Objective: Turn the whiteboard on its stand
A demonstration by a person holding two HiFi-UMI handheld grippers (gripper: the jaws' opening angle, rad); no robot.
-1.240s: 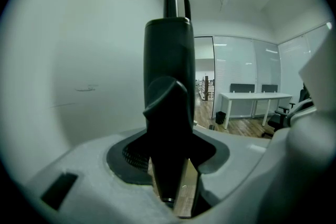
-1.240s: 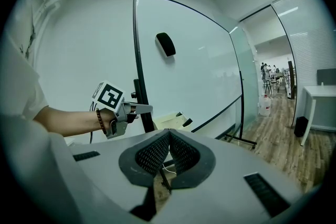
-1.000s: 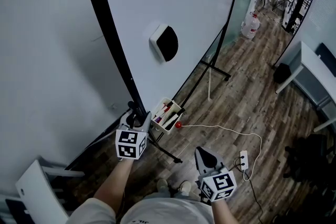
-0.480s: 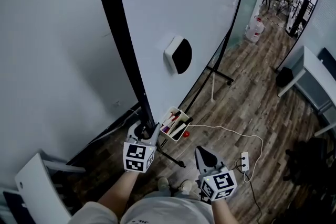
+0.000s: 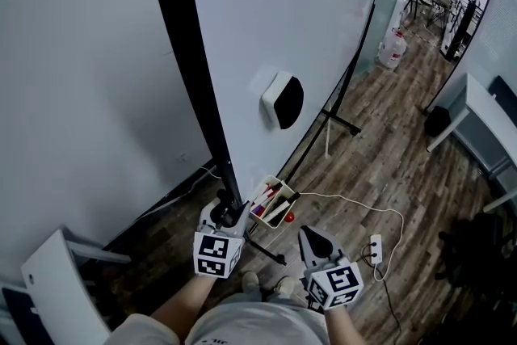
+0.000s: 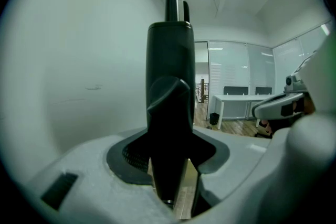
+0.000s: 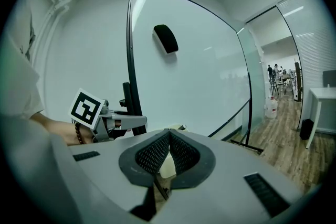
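The whiteboard (image 5: pixel 283 4) stands on a black wheeled stand (image 5: pixel 339 121), with a black-and-white eraser (image 5: pixel 282 100) stuck on its face. My left gripper (image 5: pixel 225 213) is shut on the board's black side frame (image 5: pixel 190 69) near the bottom corner. In the left gripper view that frame bar (image 6: pixel 169 102) fills the gap between the pads of the left gripper (image 6: pixel 170 165). My right gripper (image 5: pixel 312 237) hangs low by the person's body, shut and holding nothing. In the right gripper view the right gripper (image 7: pixel 168 148) points toward the whiteboard (image 7: pixel 210 71) and eraser (image 7: pixel 166 38).
A marker tray (image 5: pixel 271 203) hangs at the board's lower edge beside a red knob (image 5: pixel 288 216). A white cable runs to a power strip (image 5: pixel 376 246) on the wood floor. A water bottle (image 5: pixel 393 49), a white desk (image 5: pixel 491 111) and a white chair (image 5: pixel 52 280) stand around.
The black frame edge, the eraser and the marker tray have shifted right and down in the head view. My left gripper moved with them, keeping its grip. The right gripper stayed put.
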